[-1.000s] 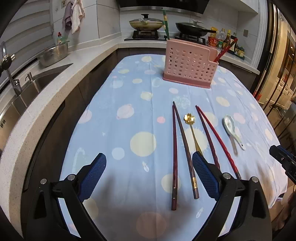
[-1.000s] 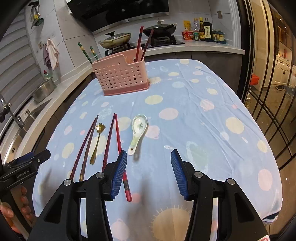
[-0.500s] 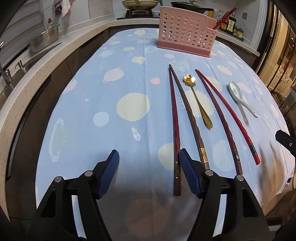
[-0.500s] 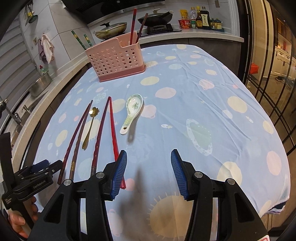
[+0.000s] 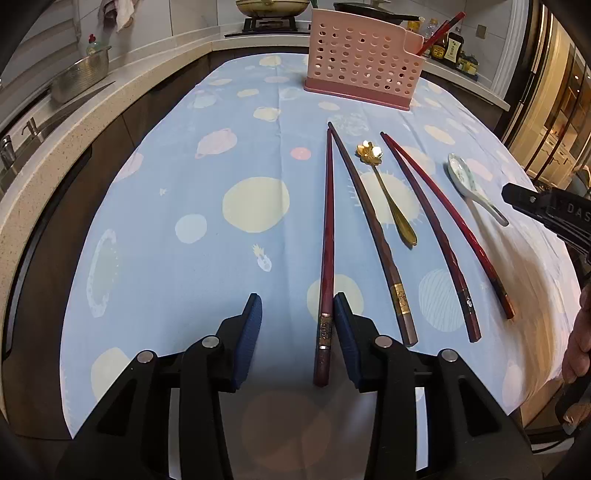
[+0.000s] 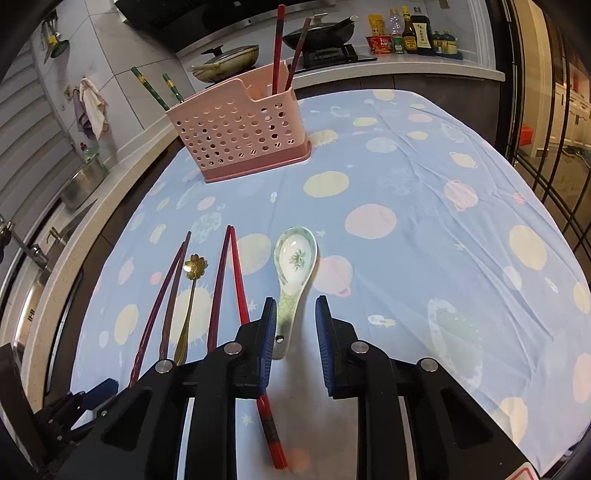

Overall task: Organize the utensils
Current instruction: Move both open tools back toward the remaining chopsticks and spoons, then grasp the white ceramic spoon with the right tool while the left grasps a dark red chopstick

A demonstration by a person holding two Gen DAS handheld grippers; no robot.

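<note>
On the blue spotted tablecloth point(image 5: 166, 206) lie two dark brown chopsticks point(image 5: 328, 236), a gold flower spoon point(image 5: 388, 192), two red chopsticks point(image 5: 436, 225) and a white ceramic spoon point(image 5: 469, 184). My left gripper point(image 5: 297, 314) is open, low over the cloth, with the leftmost chopstick's handle end just inside its right finger. My right gripper point(image 6: 295, 317) is open, its fingers either side of the ceramic spoon's point(image 6: 293, 266) handle end. A pink perforated utensil holder point(image 6: 240, 129) stands at the far end with red chopsticks point(image 6: 277, 48) and green chopsticks point(image 6: 147, 86) in it.
A counter with a sink point(image 5: 44, 122) and metal bowl point(image 5: 79, 75) runs along the left. A stove with pans point(image 6: 317, 35) and bottles point(image 6: 410, 29) is behind the holder. The table's near edge is just under both grippers.
Both grippers have moved down and forward to the utensils' near ends. The left now has the leftmost chopstick between its fingers, the right the ceramic spoon's handle. Both jaws have narrowed.
</note>
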